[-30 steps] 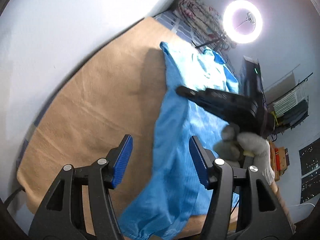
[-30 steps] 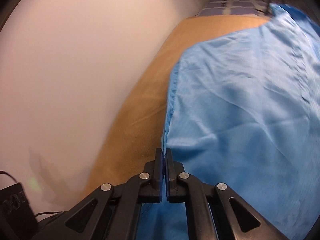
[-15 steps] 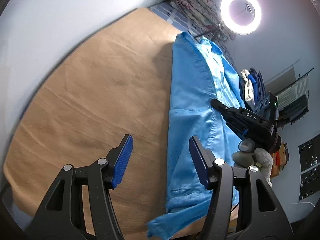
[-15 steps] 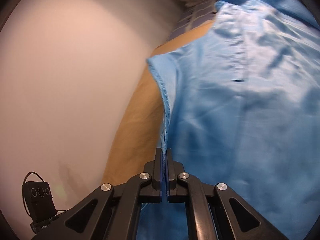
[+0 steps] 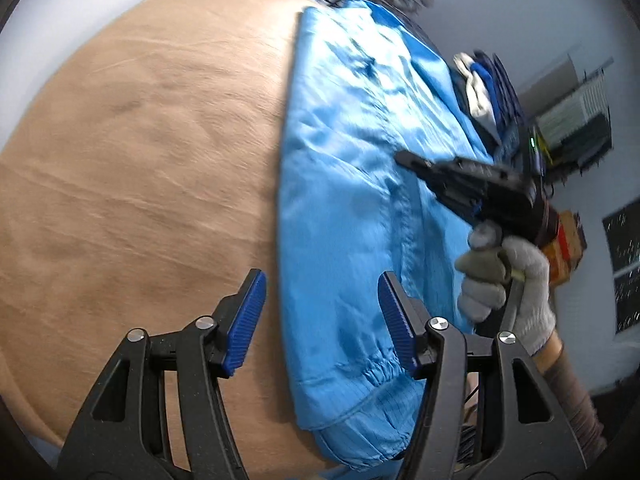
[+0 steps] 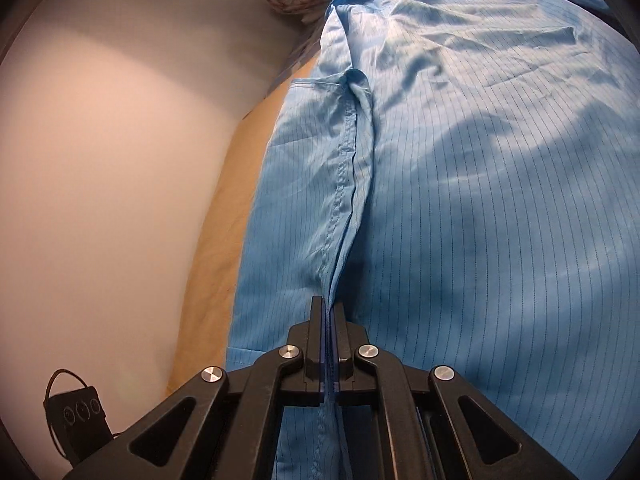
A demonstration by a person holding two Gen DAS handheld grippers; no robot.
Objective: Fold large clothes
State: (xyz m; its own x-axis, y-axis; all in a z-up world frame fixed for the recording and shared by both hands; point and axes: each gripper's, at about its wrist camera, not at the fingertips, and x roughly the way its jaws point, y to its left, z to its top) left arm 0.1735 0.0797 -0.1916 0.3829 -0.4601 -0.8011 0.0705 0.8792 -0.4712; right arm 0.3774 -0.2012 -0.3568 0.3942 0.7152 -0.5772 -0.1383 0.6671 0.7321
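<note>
The blue garment [image 5: 352, 168] lies across the right half of the tan counter [image 5: 140, 152]. The left tongs [image 5: 322, 320] gape apart at the lower centre over its edge. The right tongs [image 6: 329, 344] are clamped on a fold of the blue garment [image 6: 460, 200].

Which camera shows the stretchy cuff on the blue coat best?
The left wrist view: the gathered cuff lies in plain sight between the open left gripper. The right wrist view shows only the coat pinched in the right gripper, no cuff.
</note>
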